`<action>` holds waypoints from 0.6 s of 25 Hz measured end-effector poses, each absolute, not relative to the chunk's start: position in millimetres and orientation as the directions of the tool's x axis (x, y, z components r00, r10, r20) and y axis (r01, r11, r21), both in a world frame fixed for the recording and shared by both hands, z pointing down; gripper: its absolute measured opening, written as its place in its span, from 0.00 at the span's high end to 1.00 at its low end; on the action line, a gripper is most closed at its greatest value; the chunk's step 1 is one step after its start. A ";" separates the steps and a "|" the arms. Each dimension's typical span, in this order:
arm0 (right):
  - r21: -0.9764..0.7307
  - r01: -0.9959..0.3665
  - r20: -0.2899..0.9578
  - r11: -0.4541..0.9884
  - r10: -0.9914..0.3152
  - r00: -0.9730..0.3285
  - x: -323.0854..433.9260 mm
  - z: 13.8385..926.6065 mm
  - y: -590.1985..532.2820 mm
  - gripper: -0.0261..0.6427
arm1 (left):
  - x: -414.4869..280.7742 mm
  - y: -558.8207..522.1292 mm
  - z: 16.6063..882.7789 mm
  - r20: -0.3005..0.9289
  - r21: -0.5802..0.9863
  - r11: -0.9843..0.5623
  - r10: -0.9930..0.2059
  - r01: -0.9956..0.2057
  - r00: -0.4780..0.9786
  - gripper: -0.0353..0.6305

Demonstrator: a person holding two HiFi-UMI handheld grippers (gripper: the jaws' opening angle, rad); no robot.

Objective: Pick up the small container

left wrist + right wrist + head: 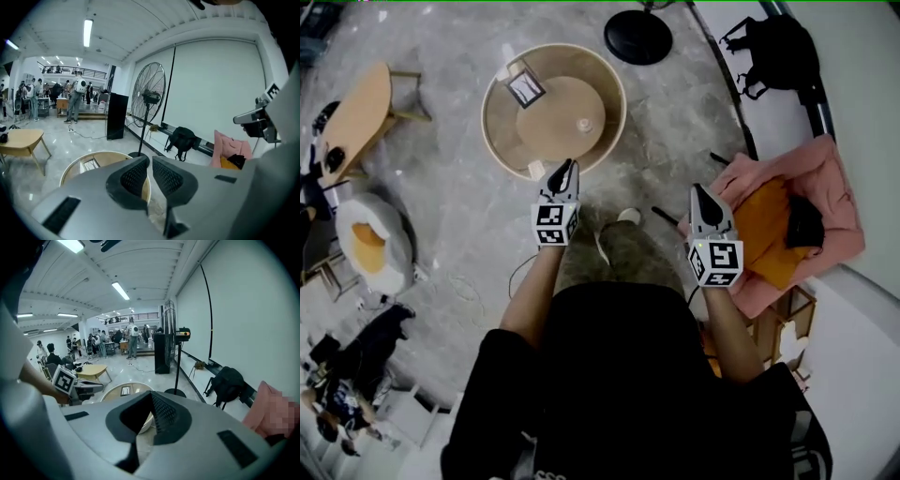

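Observation:
A small pale container [584,124] stands on the raised middle disc of a round wooden table [501,131]; a black-and-white marker card [525,89] lies on the lower ring. My left gripper [569,165] hovers over the table's near rim, shut and empty. My right gripper [698,191] is held off to the right, away from the table, also shut with nothing in it. In the left gripper view the shut gripper [150,163] hides the container, with the table rim [75,165] showing behind. The right gripper view shows that gripper [151,397] closed before the table [117,391].
A fan's black round base [638,37] stands beyond the table. A pink armchair with an orange cushion [778,230] is at the right, a black backpack [773,52] behind it. A wooden side table [356,117] and a white pouf [370,239] are at the left.

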State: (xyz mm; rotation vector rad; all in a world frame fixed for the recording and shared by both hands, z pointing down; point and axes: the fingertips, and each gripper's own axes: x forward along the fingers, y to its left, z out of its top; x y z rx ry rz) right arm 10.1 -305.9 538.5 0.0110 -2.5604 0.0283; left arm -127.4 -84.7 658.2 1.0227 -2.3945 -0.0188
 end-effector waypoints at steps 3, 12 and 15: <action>-0.017 0.049 0.596 0.999 0.049 -0.802 2.9 559.0 -284.7 0.93 | -138.2 -86.7 702.1 0.468 0.231 0.695 -0.693 -0.681 -0.548 0.88; -0.129 0.129 0.608 0.983 0.181 -0.773 -33.2 623.2 -225.5 0.93 | -182.5 -80.8 803.5 0.518 0.258 0.667 -0.707 -0.699 -0.482 0.55; -0.136 0.153 0.618 0.979 0.205 -0.759 -46.1 648.7 -206.8 0.93 | -199.9 -86.4 848.0 0.540 0.243 0.645 -0.710 -0.725 -0.451 0.51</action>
